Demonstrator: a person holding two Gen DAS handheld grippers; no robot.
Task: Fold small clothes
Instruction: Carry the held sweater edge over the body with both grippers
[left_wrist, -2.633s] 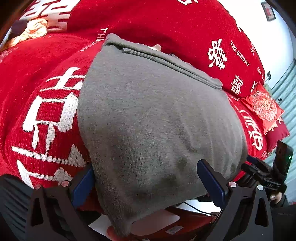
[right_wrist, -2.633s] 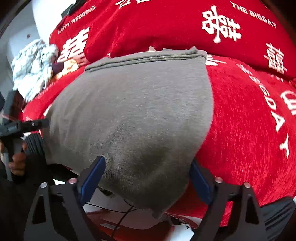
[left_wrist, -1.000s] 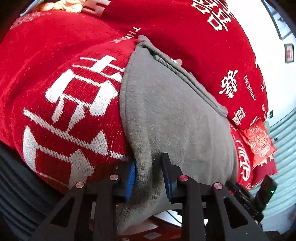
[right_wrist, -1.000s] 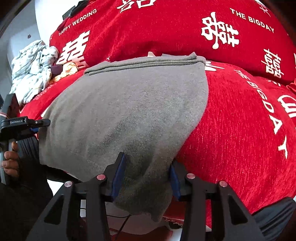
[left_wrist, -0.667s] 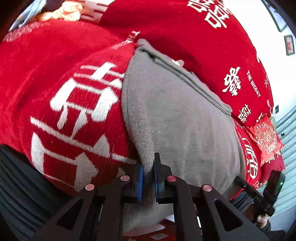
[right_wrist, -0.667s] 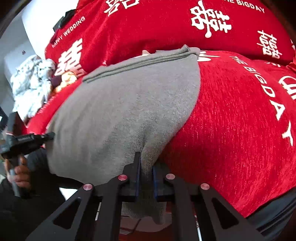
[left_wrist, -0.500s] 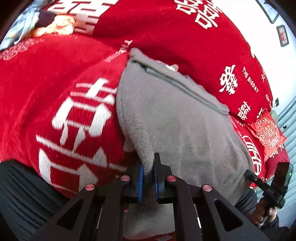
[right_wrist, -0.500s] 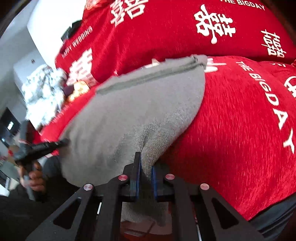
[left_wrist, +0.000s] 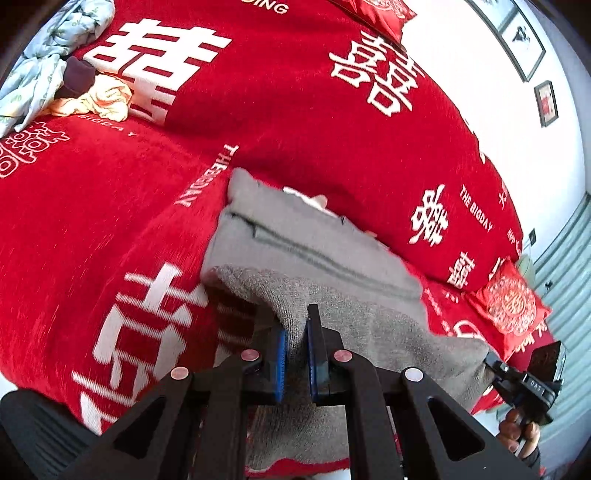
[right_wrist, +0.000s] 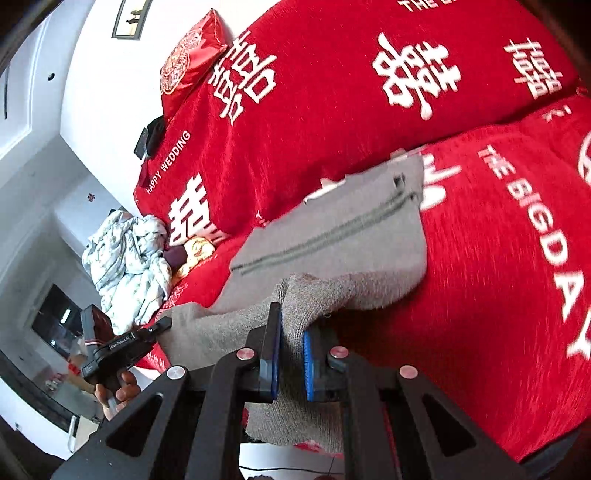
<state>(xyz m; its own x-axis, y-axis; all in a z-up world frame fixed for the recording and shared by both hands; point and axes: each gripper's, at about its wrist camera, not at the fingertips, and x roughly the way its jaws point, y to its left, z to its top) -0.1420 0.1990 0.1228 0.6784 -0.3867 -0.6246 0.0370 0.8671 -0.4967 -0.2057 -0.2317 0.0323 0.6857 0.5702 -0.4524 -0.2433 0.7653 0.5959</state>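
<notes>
Both claws, the left gripper (left_wrist: 295, 363) and right gripper (right_wrist: 290, 360), are clamped on the near hem of the grey garment (left_wrist: 332, 254), now lifted off the red sofa cover (left_wrist: 110, 206) where it lay flat; a forward fold is judged underway.

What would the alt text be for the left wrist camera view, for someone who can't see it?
The left gripper is shut on the near edge of a grey knit garment, lifting it off a red sofa cover printed with white characters. At far right, a hand holds the right gripper at the garment's other corner; crumpled clothes lie top left.
</notes>
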